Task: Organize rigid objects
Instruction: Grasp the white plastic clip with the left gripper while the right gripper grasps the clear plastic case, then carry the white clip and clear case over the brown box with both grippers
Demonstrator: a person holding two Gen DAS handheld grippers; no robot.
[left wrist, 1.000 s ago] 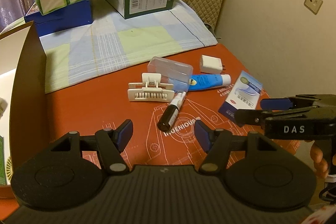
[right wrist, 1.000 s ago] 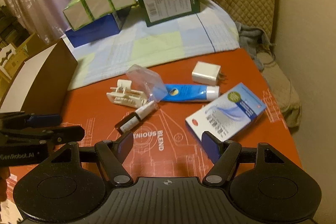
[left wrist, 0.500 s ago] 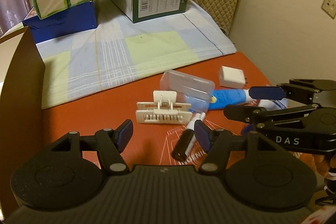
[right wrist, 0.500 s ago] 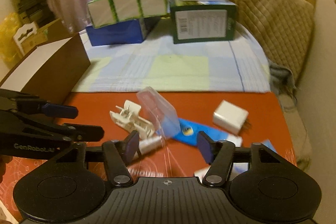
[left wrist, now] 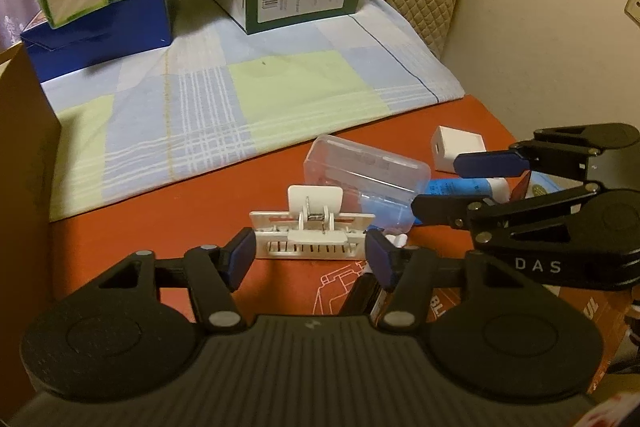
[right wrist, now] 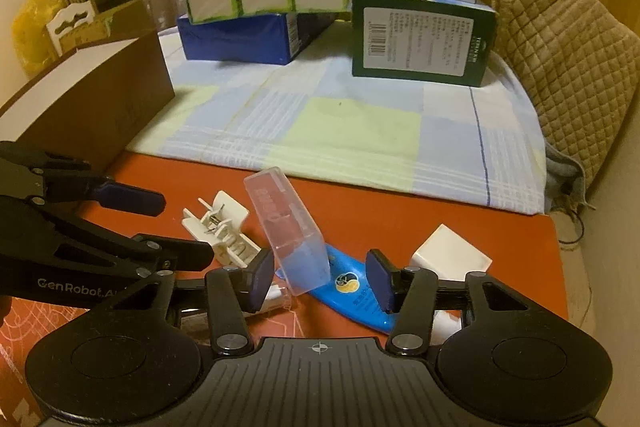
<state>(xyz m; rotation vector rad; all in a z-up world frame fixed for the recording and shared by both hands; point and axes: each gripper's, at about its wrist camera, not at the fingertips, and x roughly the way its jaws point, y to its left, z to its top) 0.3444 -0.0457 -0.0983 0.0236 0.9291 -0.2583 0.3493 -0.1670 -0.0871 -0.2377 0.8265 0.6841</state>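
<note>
Step in hand: approach, nothing picked yet. Left claw [left wrist: 308,259] jaws spread, empty, lined up on the white clip [left wrist: 312,231], which lies flat on the red worktop [left wrist: 160,227] about mid-surface, just in front of the checked cloth [left wrist: 240,99] that covers the far part. The clip looks to sit between the blue pads, slightly beyond them; contact cannot be told.

Right claw [right wrist: 320,283] also spread and empty, hanging over the clear plastic case [right wrist: 288,227], which is tilted up and leans on the blue tube [right wrist: 352,295]. White charger cube [right wrist: 448,251] sits just beside the tube, toward the worktop's right edge. A black-and-white marker [left wrist: 362,299] lies near the clip, mostly hidden under the left claw.

Brown cardboard box [right wrist: 88,107] stands at the worktop's left edge, probably the drop target, though the task doesn't say so.

Next move, my read: left claw eases forward and down until the pads flank the clip's long body, then closes. The clip is thin and springy, so grip the solid bar rather than the lever tab. The right claw needs to hold off or take the case only; the two claws are close together and could knock each other.
</note>
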